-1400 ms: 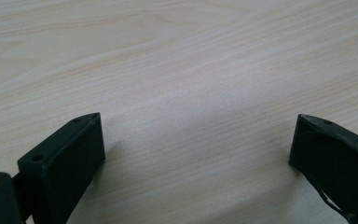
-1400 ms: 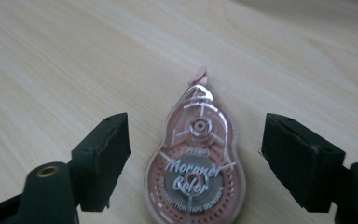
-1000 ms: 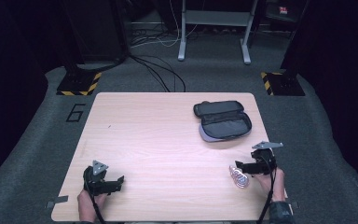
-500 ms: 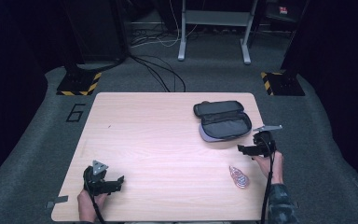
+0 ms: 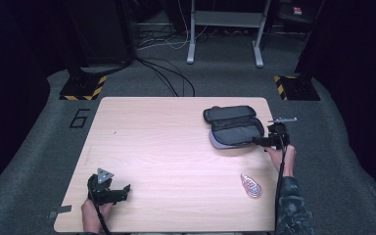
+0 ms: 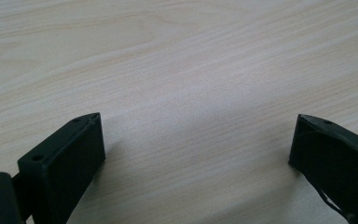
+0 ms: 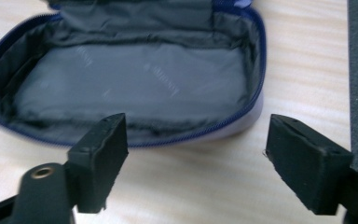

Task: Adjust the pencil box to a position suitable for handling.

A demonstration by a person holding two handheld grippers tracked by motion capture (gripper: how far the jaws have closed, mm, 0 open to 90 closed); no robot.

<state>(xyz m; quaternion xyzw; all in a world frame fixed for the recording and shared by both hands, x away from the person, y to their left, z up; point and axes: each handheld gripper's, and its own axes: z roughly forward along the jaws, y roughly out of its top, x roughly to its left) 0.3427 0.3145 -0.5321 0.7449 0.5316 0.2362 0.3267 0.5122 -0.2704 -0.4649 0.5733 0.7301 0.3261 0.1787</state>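
Pale wood-grain counter [image 5: 166, 142], grey-lined pouch [image 7: 135, 84] edged by blue zipper, black hand-held gripper [image 7: 196, 158], pinkish swirl-patterned item [image 5: 251, 185], grey carpet floor [image 5: 34, 147].

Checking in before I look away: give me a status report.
Right gripper open, closing slightly, empty, facing open pouch. Left gripper open, idle on table. Coiled item lies apart. Nothing in the way.

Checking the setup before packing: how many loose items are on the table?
2: an open zip pouch at the far right of the table, and a small coiled cable near the right front edge.
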